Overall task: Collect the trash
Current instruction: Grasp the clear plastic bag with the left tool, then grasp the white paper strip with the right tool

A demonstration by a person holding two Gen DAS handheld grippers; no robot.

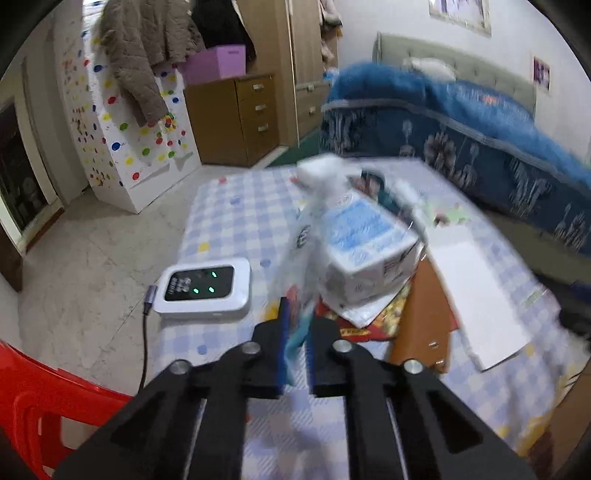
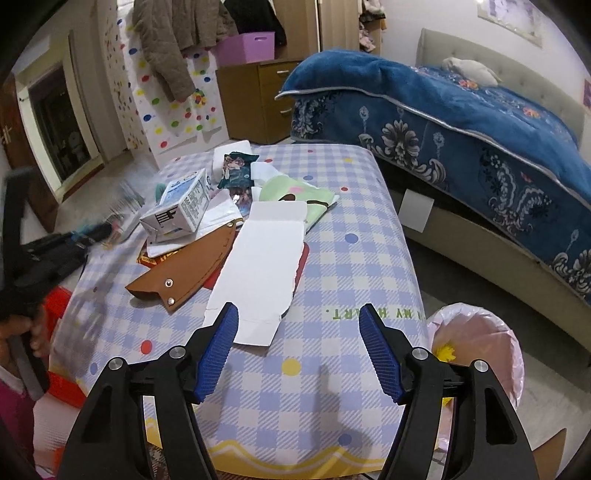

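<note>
Wrapper (image 1: pixel 308 258) hung pinched in the left gripper (image 1: pixel 297 345), rising limp ahead of its fingers; featherlight and slippery, so best held by the gathered end. Right gripper (image 2: pixel 298 350) gaped, holding nothing.

A bedroom, lit evenly, with pale marbled floor tiles (image 1: pixel 85 258). The worktop (image 2: pixel 332 258) wears a blue-and-white checked cloth with coloured dots. Just beside it, on the right, stands a bed (image 2: pixel 461 122) under a deep blue blanket with a pale floral pattern, its padded grey headboard (image 2: pixel 498 55) against a white wall (image 1: pixel 388 18) that carries posters. Across the floor, a white cabinet (image 1: pixel 140 147) speckled with coloured dots has a brown quilted jacket (image 1: pixel 144 55) draped over it. Next to it sits a wooden chest of drawers (image 1: pixel 240 118) with a lilac storage box (image 1: pixel 218 62) on top, and beyond that a tall wooden wardrobe (image 1: pixel 306 55). A red plastic chair (image 1: pixel 44 398) stands near the worktop's corner.
</note>
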